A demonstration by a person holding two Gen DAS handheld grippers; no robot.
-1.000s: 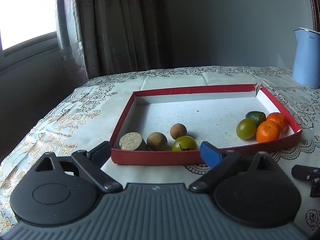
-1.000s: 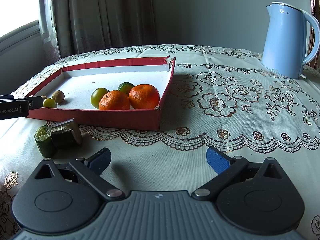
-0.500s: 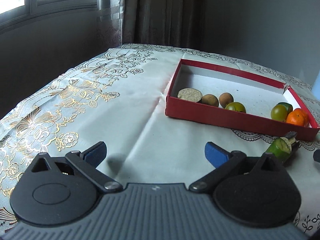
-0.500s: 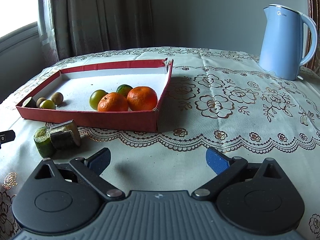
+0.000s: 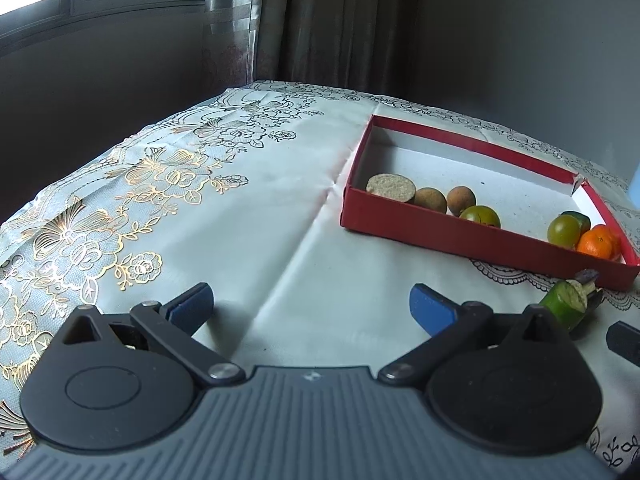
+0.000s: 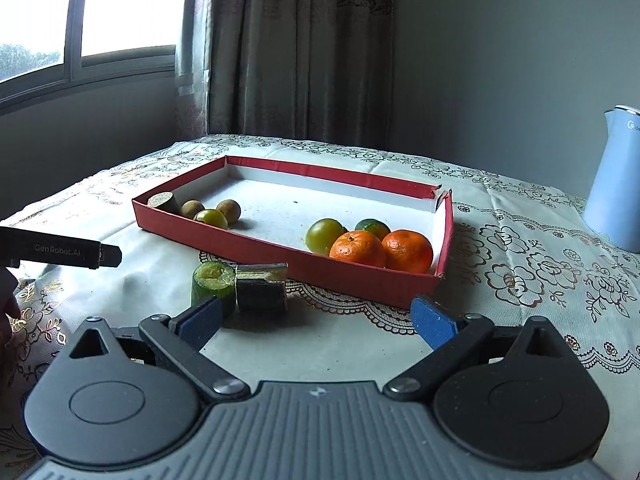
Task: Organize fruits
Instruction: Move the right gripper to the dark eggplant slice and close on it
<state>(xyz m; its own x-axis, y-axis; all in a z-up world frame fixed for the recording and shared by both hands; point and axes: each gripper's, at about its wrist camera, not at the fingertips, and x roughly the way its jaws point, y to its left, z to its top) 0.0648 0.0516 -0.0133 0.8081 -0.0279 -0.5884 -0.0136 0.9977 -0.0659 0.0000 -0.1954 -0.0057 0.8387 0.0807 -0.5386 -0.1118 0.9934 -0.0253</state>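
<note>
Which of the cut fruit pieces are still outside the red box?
The green cut cylinder and the dark cut block touching it, on the tablecloth before the red cardboard box; the tan-faced cut piece lies inside.

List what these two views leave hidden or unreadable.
- Kettle: cut off by the right edge of the right wrist view; lid and handle unseen.
- Dark green fruit: mostly hidden behind the oranges.
- Dark block: almost wholly hidden behind the green piece, left wrist view.

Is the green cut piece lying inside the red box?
No, the green piece stands on the tablecloth outside the red box, beside a dark block.
</note>
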